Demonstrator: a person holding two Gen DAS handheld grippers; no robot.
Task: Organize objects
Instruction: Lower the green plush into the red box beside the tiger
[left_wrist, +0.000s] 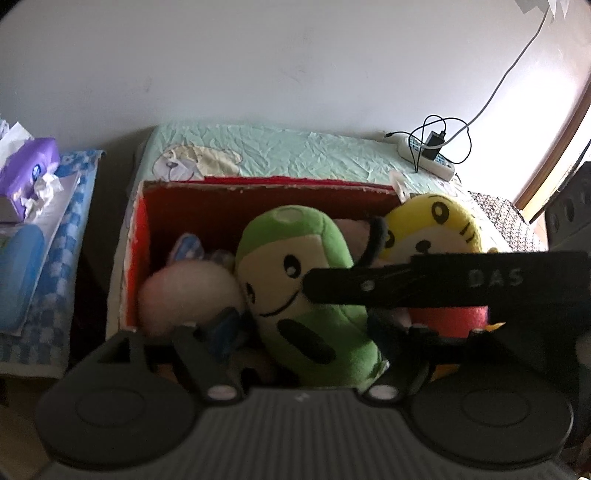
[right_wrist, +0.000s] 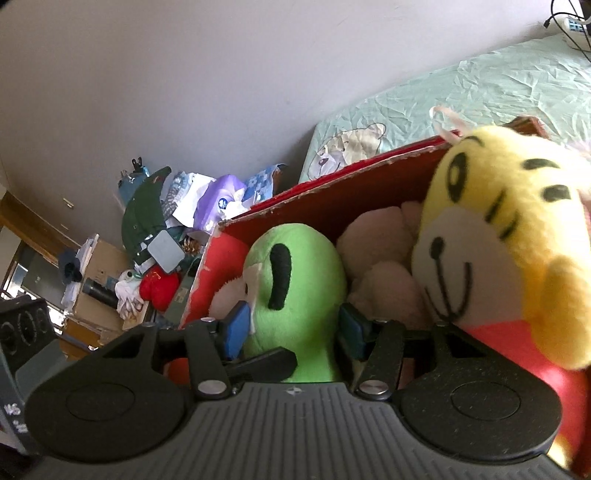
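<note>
At frame centre, in the red box (left_wrist: 147, 221), right gripper (right_wrist: 295, 328) fingers pinch the green plush (right_wrist: 295, 266); left gripper (left_wrist: 314, 328) fingers spread around it.

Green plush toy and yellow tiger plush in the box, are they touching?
Cannot tell: in both views the green plush toy and yellow tiger plush sit close, but no contact shows.
</note>
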